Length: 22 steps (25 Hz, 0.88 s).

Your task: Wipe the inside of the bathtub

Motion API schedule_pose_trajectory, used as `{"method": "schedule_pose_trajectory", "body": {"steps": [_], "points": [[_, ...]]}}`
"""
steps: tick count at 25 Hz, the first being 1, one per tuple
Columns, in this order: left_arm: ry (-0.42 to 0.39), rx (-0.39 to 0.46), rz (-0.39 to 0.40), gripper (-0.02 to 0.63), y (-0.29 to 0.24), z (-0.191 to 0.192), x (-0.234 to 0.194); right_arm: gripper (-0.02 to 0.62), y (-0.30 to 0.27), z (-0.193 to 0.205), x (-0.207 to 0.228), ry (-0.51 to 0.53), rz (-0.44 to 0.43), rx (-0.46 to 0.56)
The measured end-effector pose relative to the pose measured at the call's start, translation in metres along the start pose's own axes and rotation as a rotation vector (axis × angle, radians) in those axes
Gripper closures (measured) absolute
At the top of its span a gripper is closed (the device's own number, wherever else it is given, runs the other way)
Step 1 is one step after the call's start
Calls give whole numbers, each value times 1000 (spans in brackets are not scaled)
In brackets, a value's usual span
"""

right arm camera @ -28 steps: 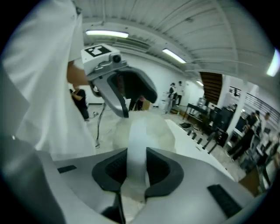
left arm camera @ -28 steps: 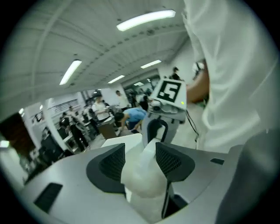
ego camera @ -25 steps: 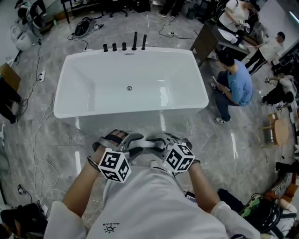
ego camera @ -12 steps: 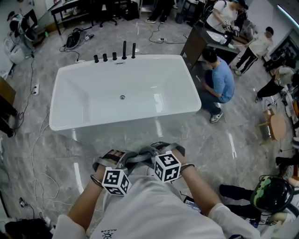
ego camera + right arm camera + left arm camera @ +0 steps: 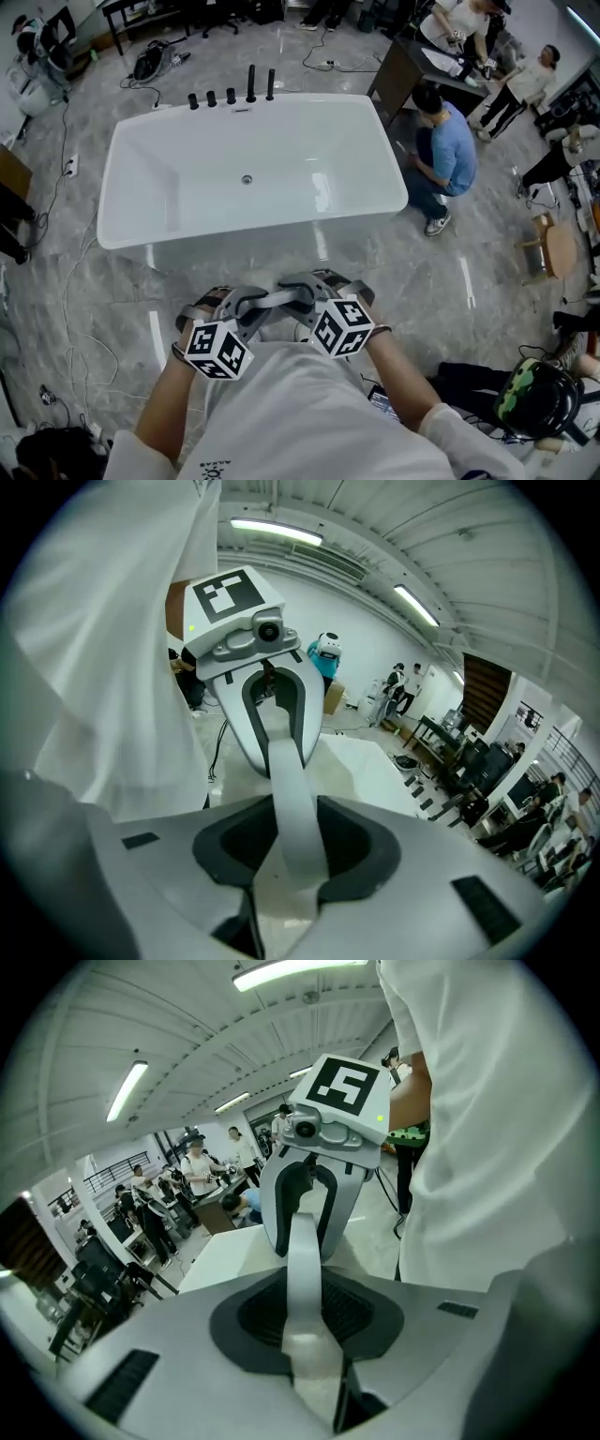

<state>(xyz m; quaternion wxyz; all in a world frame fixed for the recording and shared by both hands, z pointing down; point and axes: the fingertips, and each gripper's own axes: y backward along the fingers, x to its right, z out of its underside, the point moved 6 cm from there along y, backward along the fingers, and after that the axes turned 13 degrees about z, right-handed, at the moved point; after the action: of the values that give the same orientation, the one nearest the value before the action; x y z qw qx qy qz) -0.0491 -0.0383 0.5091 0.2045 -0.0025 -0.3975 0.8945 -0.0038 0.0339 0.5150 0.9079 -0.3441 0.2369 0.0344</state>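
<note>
Holding a pale grey strip of wiping material (image 5: pixel 277 298) taut at the chest, the left gripper (image 5: pixel 319 1401), whose jaws have just been closing, and the right gripper (image 5: pixel 272 892) each pinch one end, probably readying it. The white rectangular bathtub (image 5: pixel 234 230) stands well ahead on the grey marble floor (image 5: pixel 112 291), not yet wiped.

The bathtub (image 5: pixel 234 232) lies open from above, with only the small drain (image 5: pixel 247 179) on its bottom, so a gripper could pass in over the near long rim or over the left end. A row of black tap fittings (image 5: pixel 250 84) stands along the far long rim and bars that side. A person in a blue shirt (image 5: pixel 452 155) crouches just beside the right end. Cables (image 5: pixel 67 272) trail over the floor (image 5: pixel 122 291) off the left end.
</note>
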Motion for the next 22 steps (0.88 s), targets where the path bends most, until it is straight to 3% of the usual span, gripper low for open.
{"method": "schedule_pose_trajectory", "body": {"steps": [6, 10, 15, 18, 22], "points": [[-63, -154, 61, 517, -18, 3, 6, 489, -17, -3, -26, 173, 4, -113], [-71, -227, 80, 517, -34, -3, -1, 497, -23, 11, -21, 160, -24, -201], [-46, -349, 115, 517, -45, -11, -19, 494, -31, 15, -9, 197, 41, -285], [-29, -403, 118, 517, -51, -10, -21, 495, -37, 16, -8, 162, 43, -317], [-30, -347, 55, 497, -48, -10, -24, 497, -36, 24, -4, -15, 40, -231]]}}
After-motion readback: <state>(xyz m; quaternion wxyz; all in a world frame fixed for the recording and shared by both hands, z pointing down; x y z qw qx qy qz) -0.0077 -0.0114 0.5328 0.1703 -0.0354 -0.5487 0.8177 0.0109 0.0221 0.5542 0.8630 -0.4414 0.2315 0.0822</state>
